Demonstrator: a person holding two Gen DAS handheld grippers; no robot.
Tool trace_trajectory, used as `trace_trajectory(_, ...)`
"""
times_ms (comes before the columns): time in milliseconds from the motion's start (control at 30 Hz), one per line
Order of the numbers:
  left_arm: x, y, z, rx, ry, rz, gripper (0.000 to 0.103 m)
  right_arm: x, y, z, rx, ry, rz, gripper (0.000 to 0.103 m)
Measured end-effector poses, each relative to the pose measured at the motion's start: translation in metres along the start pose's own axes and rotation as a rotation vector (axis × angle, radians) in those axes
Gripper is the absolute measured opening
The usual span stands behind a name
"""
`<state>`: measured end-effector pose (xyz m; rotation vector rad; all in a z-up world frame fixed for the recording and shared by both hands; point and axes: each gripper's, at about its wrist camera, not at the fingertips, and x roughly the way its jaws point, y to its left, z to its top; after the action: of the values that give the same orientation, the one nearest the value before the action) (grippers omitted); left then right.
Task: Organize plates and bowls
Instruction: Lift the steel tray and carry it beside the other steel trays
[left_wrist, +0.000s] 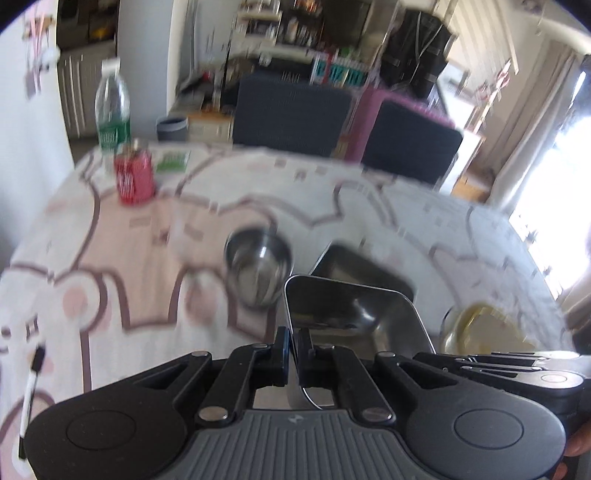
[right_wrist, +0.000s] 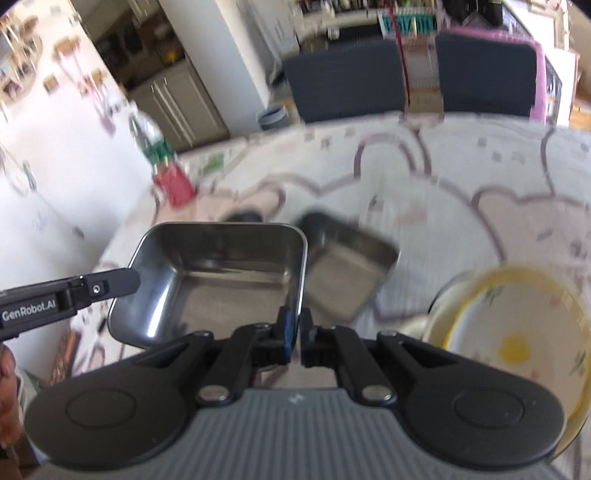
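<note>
Square steel tray (right_wrist: 221, 280) hangs above the tabletop (right_wrist: 461, 173), our left fingers (left_wrist: 294, 354) and right fingers (right_wrist: 295, 332) each clenched on its rim; a second steel tray (right_wrist: 347, 266), round steel bowl (left_wrist: 258, 266) and yellow-rimmed plate (right_wrist: 517, 332) lie below.

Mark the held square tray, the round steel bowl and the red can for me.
Square tray (right_wrist: 221, 273): right wrist view, inner floor.
Round steel bowl (left_wrist: 258, 266): left wrist view, inside wall.
Red can (left_wrist: 133, 179): left wrist view, side label.
</note>
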<state>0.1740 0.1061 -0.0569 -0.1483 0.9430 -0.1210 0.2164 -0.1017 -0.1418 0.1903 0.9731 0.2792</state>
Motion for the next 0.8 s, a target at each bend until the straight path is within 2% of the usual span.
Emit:
trace_trajectory(200, 0.036, 0.015, -0.021, 0.023, 0.129, 0.042, 0.004, 0.035, 0.017, -0.019, -0.041, 0.157, -0.048, 0.007)
trace_trajectory(400, 0.057, 0.027, -0.027, 0.012, 0.207, 0.052, 0.004, 0.047, 0.018, -0.017, -0.063, 0.182, -0.049, 0.008)
trace_trajectory(800, 0.068, 0.022, -0.021, 0.012, 0.203, 0.046, 0.005, 0.055, 0.013, -0.016, -0.071, 0.214, -0.074, 0.008)
